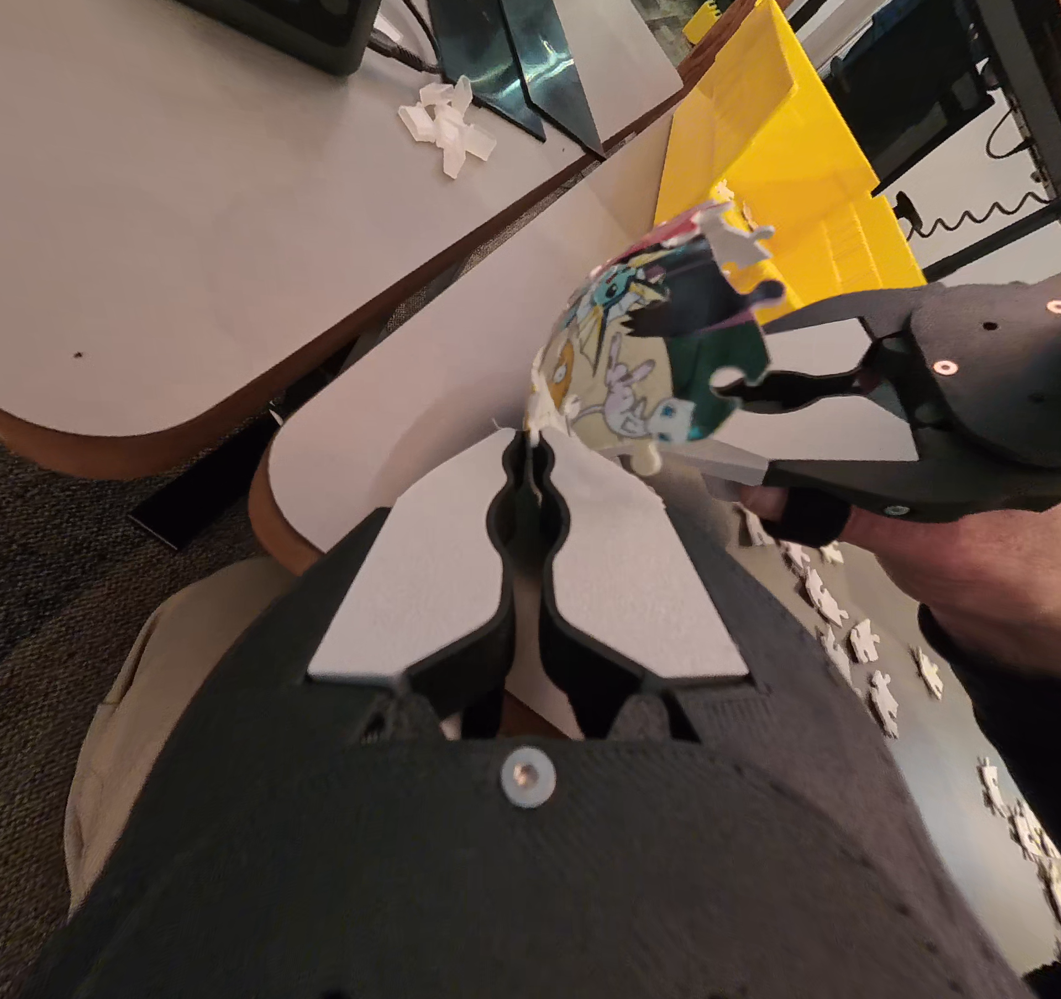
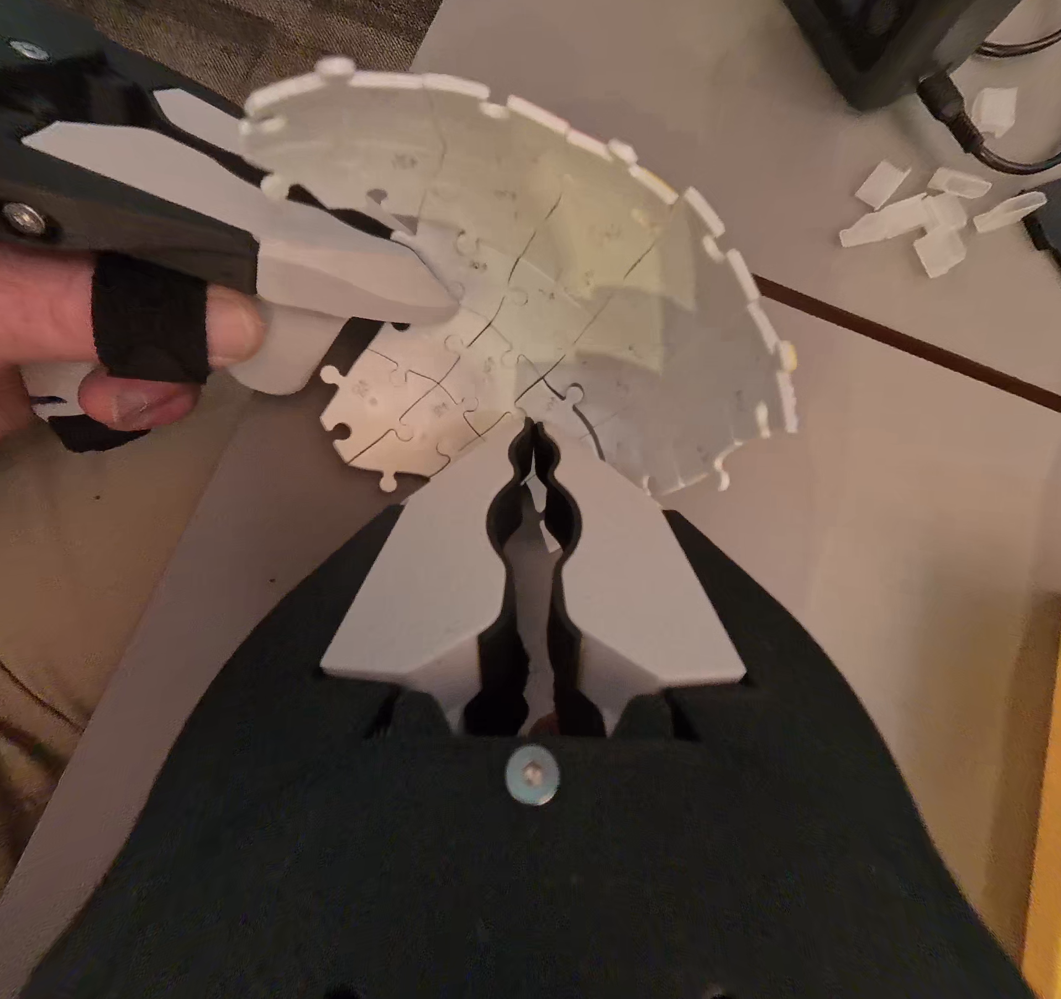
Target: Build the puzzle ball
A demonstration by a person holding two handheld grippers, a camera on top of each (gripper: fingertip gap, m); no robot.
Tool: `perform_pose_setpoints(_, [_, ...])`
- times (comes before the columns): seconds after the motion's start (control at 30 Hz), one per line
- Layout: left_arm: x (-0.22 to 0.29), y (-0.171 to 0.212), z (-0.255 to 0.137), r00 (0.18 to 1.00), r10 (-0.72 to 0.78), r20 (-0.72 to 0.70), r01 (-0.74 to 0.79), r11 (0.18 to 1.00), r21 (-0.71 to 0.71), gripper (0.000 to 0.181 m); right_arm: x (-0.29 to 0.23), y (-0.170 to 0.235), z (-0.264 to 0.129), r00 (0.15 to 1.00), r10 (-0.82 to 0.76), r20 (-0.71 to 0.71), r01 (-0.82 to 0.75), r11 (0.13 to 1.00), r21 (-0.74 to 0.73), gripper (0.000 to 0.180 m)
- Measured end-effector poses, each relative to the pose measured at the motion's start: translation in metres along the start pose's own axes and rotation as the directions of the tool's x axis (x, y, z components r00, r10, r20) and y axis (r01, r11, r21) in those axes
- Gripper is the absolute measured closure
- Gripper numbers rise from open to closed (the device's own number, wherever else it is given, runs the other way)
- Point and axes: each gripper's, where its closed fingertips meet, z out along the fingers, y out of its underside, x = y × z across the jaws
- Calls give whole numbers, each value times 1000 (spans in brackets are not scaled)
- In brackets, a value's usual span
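Left tool (image 1: 527, 446) clamps puzzle ball (image 1: 643, 351) edge w/ right tool (image 1: 740, 391) gripping opp. side above white surface (image 1: 413, 391); right view: right tool (image 2: 534, 434) nips pale inner shell (image 2: 517, 282) rim, left tool (image 2: 396, 282) alongside.

Each wrist view looks along its own tool, close up, both sharing the half-built puzzle ball (image 1: 643, 340)
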Motion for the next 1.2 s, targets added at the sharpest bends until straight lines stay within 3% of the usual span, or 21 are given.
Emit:
perform_pose_setpoints(0.27, [-2, 1, 0, 1000, -9, -1, 9, 1000, -9, 178, 0, -1, 1, 1000, 9, 5, -9, 1000, 15, 180])
perform_pose_setpoints(0.43, [-3, -1, 0, 1000, -18, -18, 18, 1000, 4, 178, 7, -3, -33, 998, 47, -43, -41, 992, 121, 180])
perform_pose_setpoints(0.5, [-3, -2, 0, 999, -26, -32, 26, 1000, 17, 178, 20, 7, -49, 989, 138, -60, -126, 977, 171, 155])
perform_pose_setpoints(0.6, [-2, -3, 0, 999, -25, -48, 26, 999, 21, 178, 24, 22, -45, 956, 287, 58, -293, 938, 186, 141])
perform_pose_setpoints(0.8, [2, -3, 0, 996, -29, -86, 32, 999, 30, 178, 14, 10, -20, 905, 330, 269, -379, 911, 159, 149])
perform_pose_setpoints(0.93, [4, -2, 1, 994, -26, -102, 29, 999, 26, 178, 10, 5, -12, 916, 283, 284, -331, 934, 135, 164])
perform_pose_setpoints(1.2, [3, -3, 0, 993, -31, -110, 34, 999, 31, 178, 5, 1, -12, 888, 294, 353, -351, 930, 108, 176])
